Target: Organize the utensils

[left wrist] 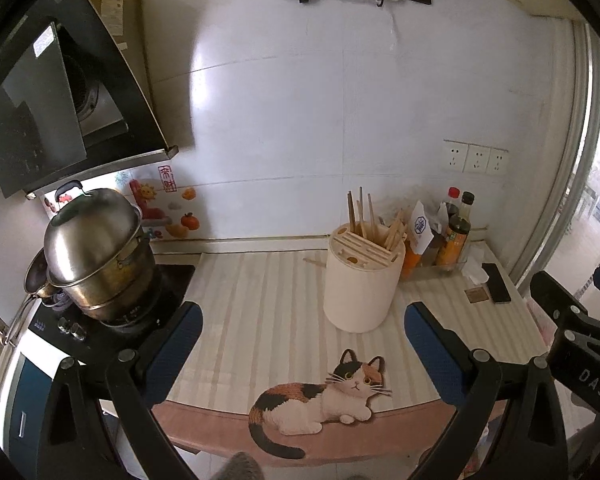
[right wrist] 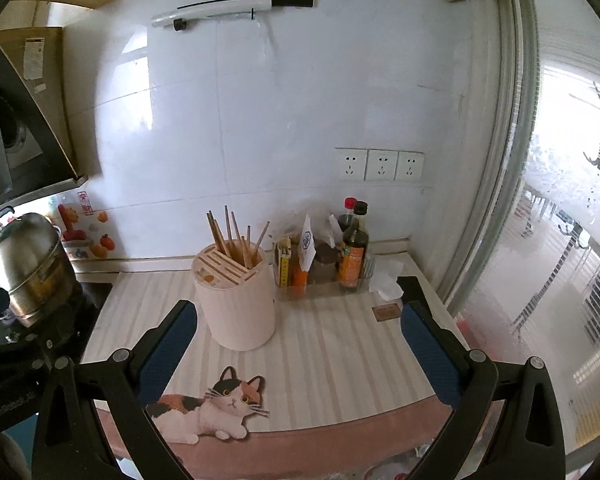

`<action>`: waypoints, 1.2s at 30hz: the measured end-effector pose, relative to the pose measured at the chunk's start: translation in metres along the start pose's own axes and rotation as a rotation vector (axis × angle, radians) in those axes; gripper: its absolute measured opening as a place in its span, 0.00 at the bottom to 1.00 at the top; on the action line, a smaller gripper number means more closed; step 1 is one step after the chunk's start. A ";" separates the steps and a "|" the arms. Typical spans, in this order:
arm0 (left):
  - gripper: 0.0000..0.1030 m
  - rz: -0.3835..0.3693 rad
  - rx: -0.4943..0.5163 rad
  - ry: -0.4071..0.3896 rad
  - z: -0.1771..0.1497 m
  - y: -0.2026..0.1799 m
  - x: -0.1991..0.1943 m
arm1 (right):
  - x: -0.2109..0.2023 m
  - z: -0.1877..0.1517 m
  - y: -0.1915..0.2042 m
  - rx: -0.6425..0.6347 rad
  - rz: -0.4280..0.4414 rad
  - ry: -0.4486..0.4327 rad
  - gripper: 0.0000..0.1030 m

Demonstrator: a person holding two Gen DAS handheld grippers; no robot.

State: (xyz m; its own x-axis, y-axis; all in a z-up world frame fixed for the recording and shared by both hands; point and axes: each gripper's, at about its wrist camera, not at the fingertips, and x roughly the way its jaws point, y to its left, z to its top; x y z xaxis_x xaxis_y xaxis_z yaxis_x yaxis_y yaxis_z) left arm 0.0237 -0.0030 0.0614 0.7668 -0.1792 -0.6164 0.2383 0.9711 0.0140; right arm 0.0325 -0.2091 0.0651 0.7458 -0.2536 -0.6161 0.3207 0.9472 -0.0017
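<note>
Both the left gripper and right gripper hover with fingers spread and empty above the striped counter, where 1 cream utensil holder holds about 7 chopsticks beside 2 dark bottles.

Cream cylindrical utensil holder standing upright on the striped countertop, toward its back edge and roughly midway along it, slotted top tilted forward. Bundle of wooden chopsticks stuck in the rear compartment, tips up, fanning out at slight angles. One loose chopstick lying flat on the counter just behind the holder's left side, near the back edge.
</note>
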 end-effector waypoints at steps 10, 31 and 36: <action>1.00 0.009 -0.006 -0.004 0.001 0.000 -0.002 | -0.001 0.006 -0.002 0.005 0.007 0.003 1.00; 1.00 0.053 -0.009 0.007 0.002 0.000 0.008 | 0.016 0.010 0.007 -0.020 0.018 0.024 1.00; 1.00 0.052 -0.009 0.007 0.002 0.000 0.008 | 0.017 0.010 0.006 -0.020 0.017 0.023 1.00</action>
State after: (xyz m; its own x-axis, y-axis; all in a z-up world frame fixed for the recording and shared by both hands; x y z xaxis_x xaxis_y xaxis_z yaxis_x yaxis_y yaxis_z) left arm 0.0312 -0.0052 0.0583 0.7737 -0.1275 -0.6205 0.1928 0.9805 0.0390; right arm 0.0531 -0.2092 0.0620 0.7372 -0.2329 -0.6343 0.2959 0.9552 -0.0069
